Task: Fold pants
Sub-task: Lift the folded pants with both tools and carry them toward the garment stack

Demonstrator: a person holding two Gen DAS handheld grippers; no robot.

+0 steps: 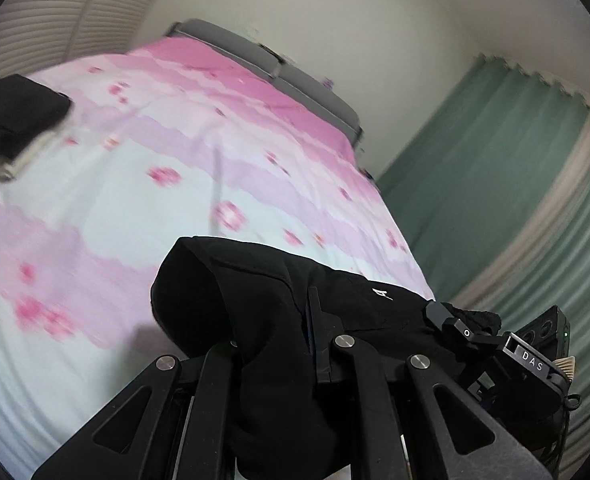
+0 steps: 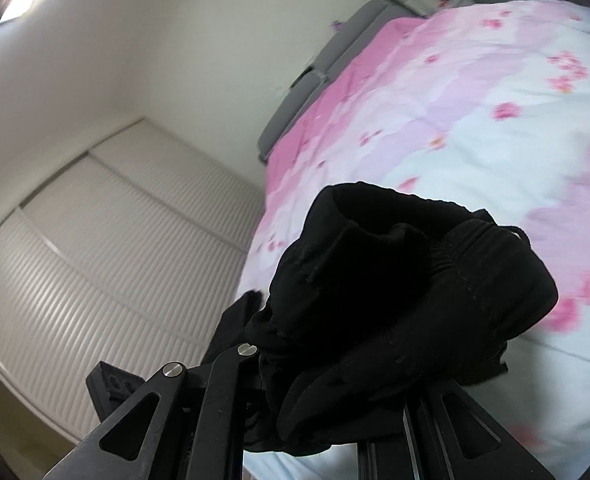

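The black pants [image 1: 263, 300] hang lifted above the bed [image 1: 143, 184], held between both grippers. My left gripper [image 1: 279, 344] is shut on a bunched fold of the pants, which drapes over and hides its fingertips. The other gripper's black body [image 1: 535, 356] shows at the right edge of the left wrist view, with the cloth stretched toward it. In the right wrist view the pants [image 2: 395, 300] bunch thickly, elastic waistband showing, over my right gripper [image 2: 335, 364], which is shut on them; its fingertips are hidden.
A pink floral bedspread [image 2: 475, 120] covers the bed, with a grey headboard [image 1: 295, 76] at the wall. A folded stack of dark and light clothes [image 1: 11, 128] lies at the bed's left. Green curtain [image 1: 515, 184] on one side, white slatted wardrobe doors [image 2: 115, 264] on the other.
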